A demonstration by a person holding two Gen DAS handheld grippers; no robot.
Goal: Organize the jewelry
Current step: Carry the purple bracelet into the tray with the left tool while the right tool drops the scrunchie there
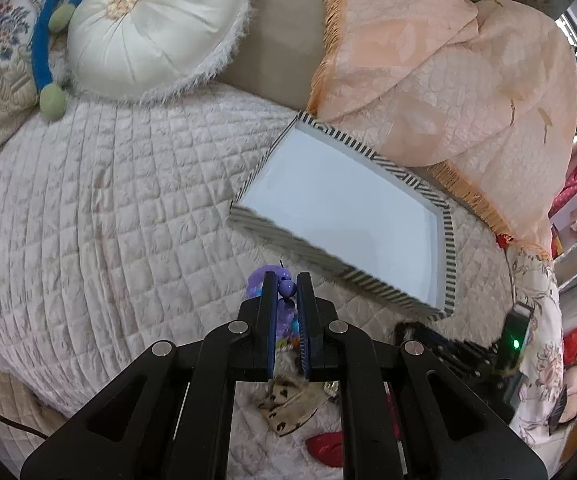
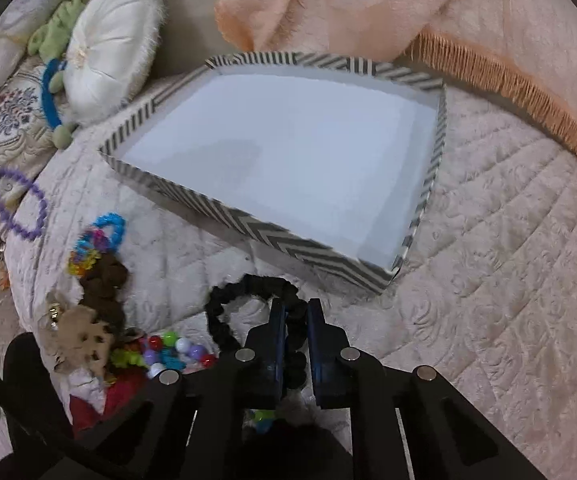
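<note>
A striped-rim tray (image 1: pixel 404 178) with a bare white floor lies on the quilted bed; in the right wrist view its rim (image 2: pixel 288 242) is just ahead. My left gripper (image 1: pixel 287 280) is shut on a purple bead bracelet (image 1: pixel 287 289), held above the quilt left of the tray; in the right wrist view the bracelet (image 2: pixel 28 208) hangs at the far left. My right gripper (image 2: pixel 296 306) is shut on a black ruffled scrunchie (image 2: pixel 248 286), just short of the tray's near corner. Loose colourful bracelets (image 2: pixel 96 240) and beads (image 2: pixel 176 350) lie left of it.
A peach fringed blanket (image 1: pixel 448 72) drapes behind the tray. A round white cushion (image 1: pixel 156 28) and a green-blue plush (image 1: pixel 44 60) sit at the back left. Brown and leopard scrunchies (image 2: pixel 96 308) and a red item (image 1: pixel 324 448) lie in the pile.
</note>
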